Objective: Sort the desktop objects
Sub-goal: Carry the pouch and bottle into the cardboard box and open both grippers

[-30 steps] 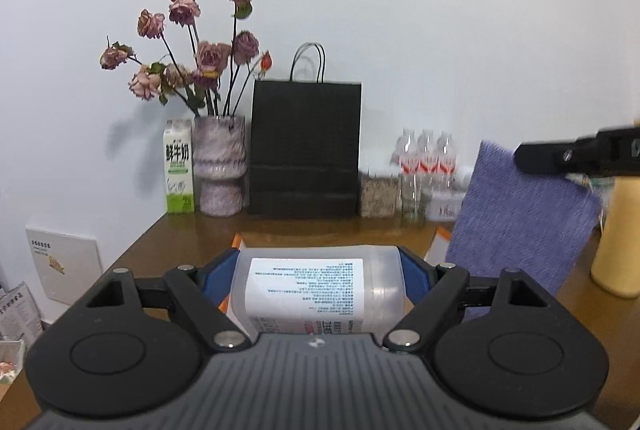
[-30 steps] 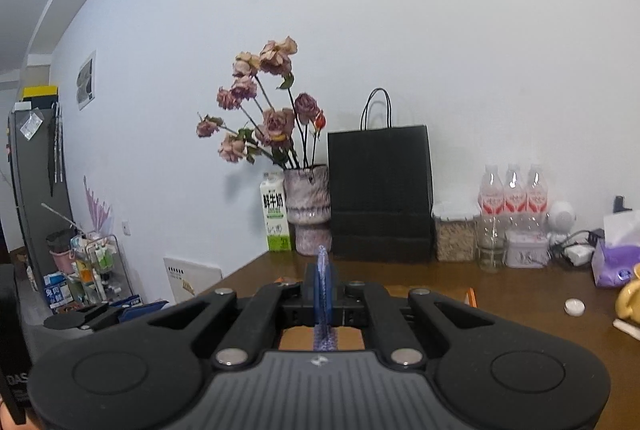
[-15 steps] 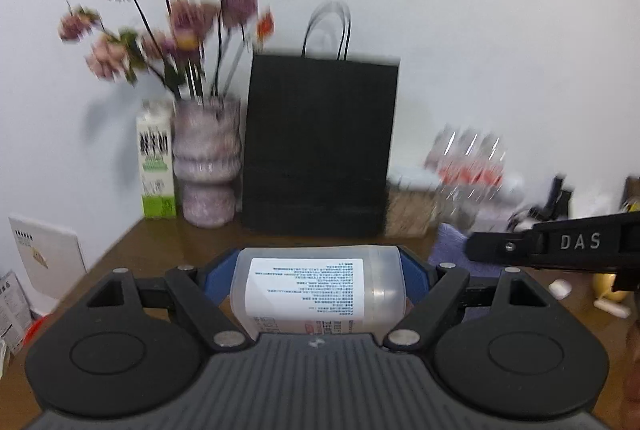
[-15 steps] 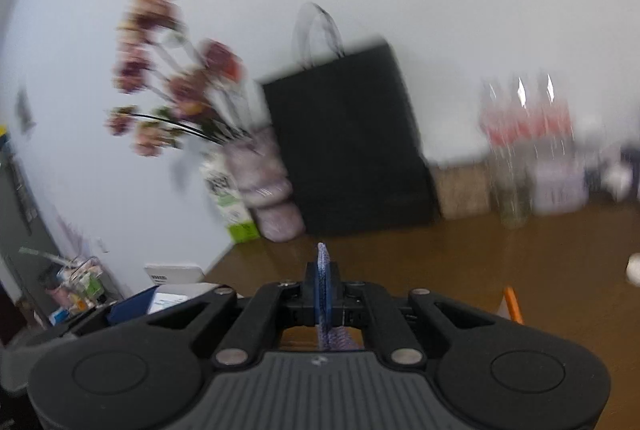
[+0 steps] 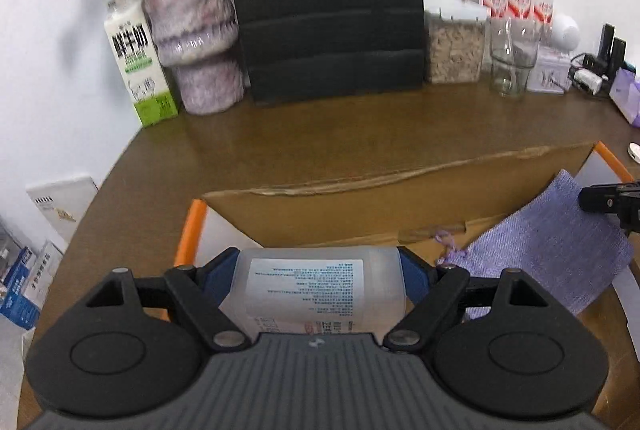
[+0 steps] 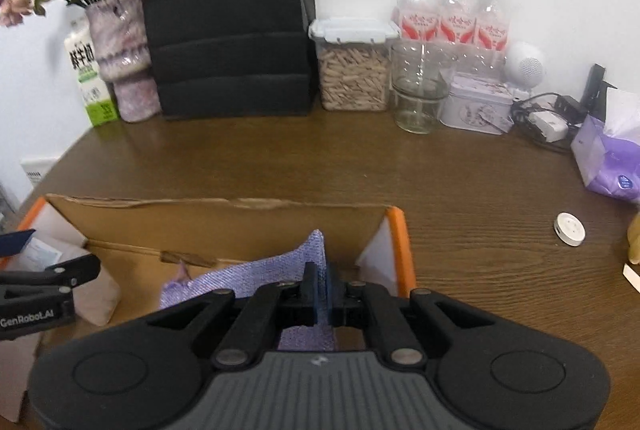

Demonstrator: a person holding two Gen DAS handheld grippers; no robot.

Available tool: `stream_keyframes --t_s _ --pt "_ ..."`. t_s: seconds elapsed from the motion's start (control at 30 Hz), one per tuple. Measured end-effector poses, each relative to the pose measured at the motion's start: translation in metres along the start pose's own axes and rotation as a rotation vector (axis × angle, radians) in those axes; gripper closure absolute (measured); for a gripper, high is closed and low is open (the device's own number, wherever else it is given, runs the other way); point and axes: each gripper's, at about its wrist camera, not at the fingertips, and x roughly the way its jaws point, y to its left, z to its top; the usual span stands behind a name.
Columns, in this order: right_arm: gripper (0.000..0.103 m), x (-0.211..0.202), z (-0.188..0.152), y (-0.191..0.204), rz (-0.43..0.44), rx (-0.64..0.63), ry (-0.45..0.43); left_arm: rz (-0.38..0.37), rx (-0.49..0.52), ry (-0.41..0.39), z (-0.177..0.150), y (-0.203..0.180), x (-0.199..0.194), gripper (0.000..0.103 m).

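Left wrist view: lower part of translucent white plastic bottle with printed label (image 5: 316, 294) hidden behind gripper body; label text too blurred to read. Left gripper (image 5: 316, 270) spread wide, blue pads clamping bottle sides, over open cardboard box with orange edges (image 5: 192, 226). Right gripper (image 6: 320, 290) nearly closed, jaws just easing apart, purple woven cloth (image 6: 248, 274) between pads, draping into box. Brown wooden table (image 6: 460, 190); black paper bag (image 6: 228, 14), dried flowers cropped at top, against white wall.

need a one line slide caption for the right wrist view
Right gripper lowers a purple cloth into the cardboard box; its jaws have just begun to open.
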Motion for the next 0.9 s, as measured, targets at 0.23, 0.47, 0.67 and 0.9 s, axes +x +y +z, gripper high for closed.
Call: stream_keyframes --t_s 0.23,0.47,0.67,0.9 --pt "0.022 -0.023 -0.001 0.010 0.044 -0.041 -0.075 0.021 -0.004 -0.107 0.005 0.006 -0.025 0.000" --pt "0.003 -0.087 -0.006 0.012 0.112 -0.063 -0.205 -0.006 -0.104 -0.238 -0.001 0.024 -0.083 0.000" --pt "0.001 -0.157 -0.039 0.018 0.117 -0.134 -0.307 0.000 -0.116 -0.331 -0.027 0.038 -0.143 0.000" --pt "0.000 -0.228 -0.106 0.025 0.145 -0.195 -0.382 -0.016 -0.115 -0.391 -0.085 0.048 -0.204 0.000"
